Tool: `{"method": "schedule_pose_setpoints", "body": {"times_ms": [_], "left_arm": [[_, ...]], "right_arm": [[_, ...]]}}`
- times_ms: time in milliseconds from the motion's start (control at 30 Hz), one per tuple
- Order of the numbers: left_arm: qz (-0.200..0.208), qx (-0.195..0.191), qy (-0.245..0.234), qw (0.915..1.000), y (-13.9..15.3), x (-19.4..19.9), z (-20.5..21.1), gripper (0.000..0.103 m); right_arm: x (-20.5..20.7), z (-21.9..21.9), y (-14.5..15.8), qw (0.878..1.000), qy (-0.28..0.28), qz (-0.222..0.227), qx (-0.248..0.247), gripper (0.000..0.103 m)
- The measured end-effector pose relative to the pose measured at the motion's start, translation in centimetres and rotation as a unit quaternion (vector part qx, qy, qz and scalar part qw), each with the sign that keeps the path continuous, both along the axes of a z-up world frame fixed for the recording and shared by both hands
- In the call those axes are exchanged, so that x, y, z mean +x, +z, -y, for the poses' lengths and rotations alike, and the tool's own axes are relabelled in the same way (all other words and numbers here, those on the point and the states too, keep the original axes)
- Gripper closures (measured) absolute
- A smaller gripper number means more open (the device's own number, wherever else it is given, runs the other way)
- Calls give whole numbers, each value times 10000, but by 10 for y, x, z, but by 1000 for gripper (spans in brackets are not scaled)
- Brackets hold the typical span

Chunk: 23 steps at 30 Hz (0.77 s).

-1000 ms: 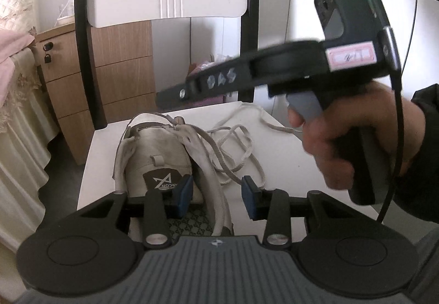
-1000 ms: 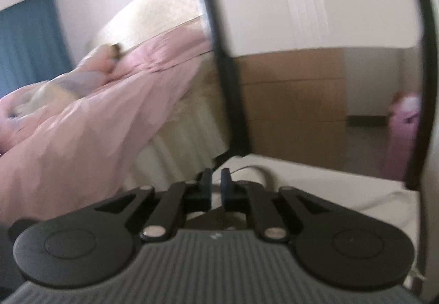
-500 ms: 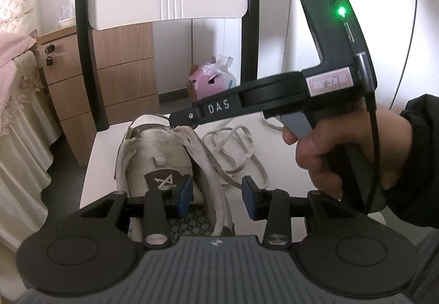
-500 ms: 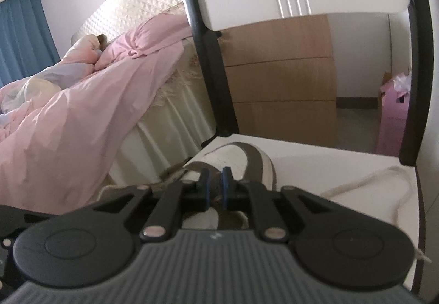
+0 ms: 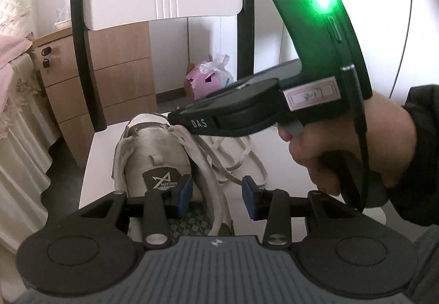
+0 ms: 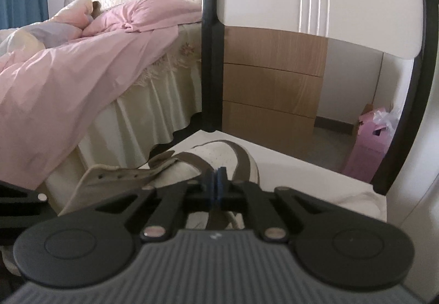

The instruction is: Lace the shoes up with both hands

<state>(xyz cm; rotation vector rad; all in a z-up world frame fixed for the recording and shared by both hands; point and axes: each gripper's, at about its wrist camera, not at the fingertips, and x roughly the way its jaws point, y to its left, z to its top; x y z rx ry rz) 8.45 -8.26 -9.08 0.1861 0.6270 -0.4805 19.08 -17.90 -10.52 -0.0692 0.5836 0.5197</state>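
1. One beige shoe (image 5: pixel 153 164) is lying on a white chair seat (image 5: pixel 277 164), toe pointing toward the chair back.
2. Left gripper (image 5: pixel 216 191) is hovering over the shoe's opening, its blue pads (image 5: pixel 183 191) spread wide — gripping nothing.
3. Loose lace (image 5: pixel 241 155) is lying coiled on the seat just right of the shoe.
4. Right gripper (image 6: pixel 216 188) is hanging above the shoe's toe, fingers pressed together — whether anything is pinched, I cannot tell.

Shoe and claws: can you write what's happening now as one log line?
left claw: open, straddling sneaker collar | right claw: shut, over sneaker | shoelace: loose on chair seat, unthreaded
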Motion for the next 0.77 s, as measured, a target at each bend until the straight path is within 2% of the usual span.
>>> {"method": "schedule_pose_setpoints", "body": {"times_ms": [300,433,567,767], "left_arm": [[-41,105,-140,9998,-1,-4,5,73],[-92,29,-121,9999,0,-2,2,74],[106,250,-70,9996,2,-2,0,74],[-148,221,-268,9993,2,1,-4,74]], "right_arm": [[2,-2,2,10000,34,53,33,101],[3,2,5,9997,75,-9,231,101],[6,14,6,9985,26,-192,515,101],[8,28,8,9950,-55,-397,917,101]]}}
